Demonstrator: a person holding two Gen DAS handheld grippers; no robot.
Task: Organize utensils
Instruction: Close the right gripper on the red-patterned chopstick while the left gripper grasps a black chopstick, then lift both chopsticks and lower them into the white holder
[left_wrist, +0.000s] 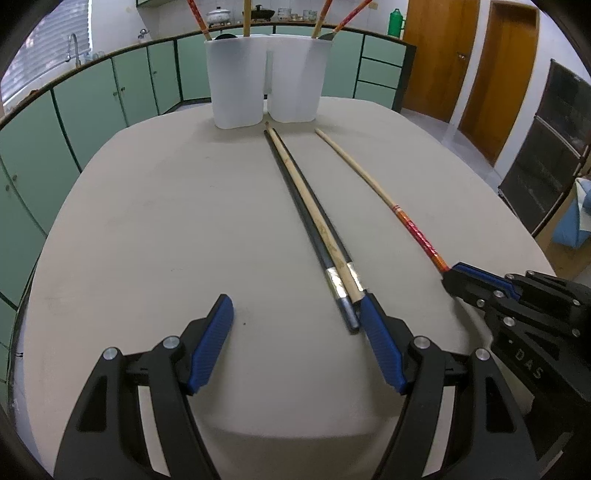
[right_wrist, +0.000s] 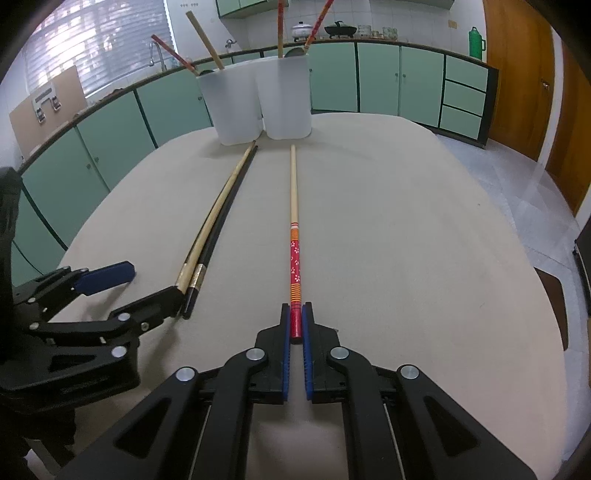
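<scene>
The left gripper (left_wrist: 295, 343) is spread wide and holds nothing; its ribbed blue pads (left_wrist: 210, 343) rest low over the table (left_wrist: 147, 221), the right-hand pad touching the butt ends of two chopsticks lying side by side. Of these, the black chopstick (left_wrist: 306, 229) is dark and glossy with a metallic band near its butt, and the pale wooden chopstick (left_wrist: 295, 173) is matte and lies against it. Both taper toward the white holder (left_wrist: 266, 85), a smooth two-lobed plastic container in which several chopsticks already stand upright. Further right lies the red-patterned chopstick (right_wrist: 294, 258), plain wood at the tip, with a red floral and striped section at the butt. The right gripper (right_wrist: 296, 325) is closed onto that butt end, the pads pressing both sides while the stick lies flat on the table, pointing at the holder. Judged step: pickup of this chopstick, grasp made and lift not yet begun. The next move appears to call for raising it, tilting it tip-down, and lowering it into a holder compartment. The thin, smooth shaft may pivot in an end grip.
</scene>
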